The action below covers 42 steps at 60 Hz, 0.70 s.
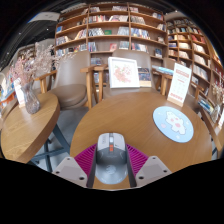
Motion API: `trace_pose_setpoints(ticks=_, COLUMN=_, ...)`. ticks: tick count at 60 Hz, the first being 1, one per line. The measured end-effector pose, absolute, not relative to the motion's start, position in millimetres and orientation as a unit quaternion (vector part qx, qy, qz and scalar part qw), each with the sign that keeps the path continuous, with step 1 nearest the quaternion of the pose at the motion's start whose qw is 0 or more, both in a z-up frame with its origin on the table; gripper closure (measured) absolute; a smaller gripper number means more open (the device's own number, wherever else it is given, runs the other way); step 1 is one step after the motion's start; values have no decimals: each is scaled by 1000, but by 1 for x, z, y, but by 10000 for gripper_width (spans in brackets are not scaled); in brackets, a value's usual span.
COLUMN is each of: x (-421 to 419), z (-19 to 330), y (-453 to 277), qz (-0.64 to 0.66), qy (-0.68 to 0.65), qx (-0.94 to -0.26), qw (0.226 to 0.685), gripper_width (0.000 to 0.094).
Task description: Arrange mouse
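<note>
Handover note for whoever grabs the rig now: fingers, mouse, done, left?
Gripper: fingers closed on the grey computer mouse, pink pads against both its sides, at the near edge of the round wooden table.
Round light-blue mouse pad lies further ahead, to the right, with nothing on it.
Done: mouse gripped.
Left: probably carry the mouse to the pad, set it down, release.

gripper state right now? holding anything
gripper: closed on the mouse, both pink pads pressing its sides, above the round wooden table.
</note>
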<state>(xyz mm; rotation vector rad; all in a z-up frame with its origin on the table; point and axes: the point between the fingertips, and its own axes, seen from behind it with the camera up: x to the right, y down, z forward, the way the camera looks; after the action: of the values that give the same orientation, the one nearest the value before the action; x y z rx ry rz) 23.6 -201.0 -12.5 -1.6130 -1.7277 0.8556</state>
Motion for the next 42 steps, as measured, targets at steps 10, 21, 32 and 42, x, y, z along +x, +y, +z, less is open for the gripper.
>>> trace_pose_setpoints(ticks=10, x=29, z=-3, y=-203, qz=327, qy=-665, qx=-604, qw=294, gripper_width=493)
trace_pose_setpoints(ticks=21, x=18, z=90, y=-174, qz=385, qy=-644, qx=-582, qw=314, gripper_width=492)
trace_pose_setpoints(ticks=32, x=-34, z=153, y=-78, qz=377, qy=-611, qx=-584, qw=380, gripper_width=492)
trace_pose_setpoints(ticks=42, x=-78, z=111, y=-9, qz=345, qy=-601, qx=-620, qw=369, gripper_width=492)
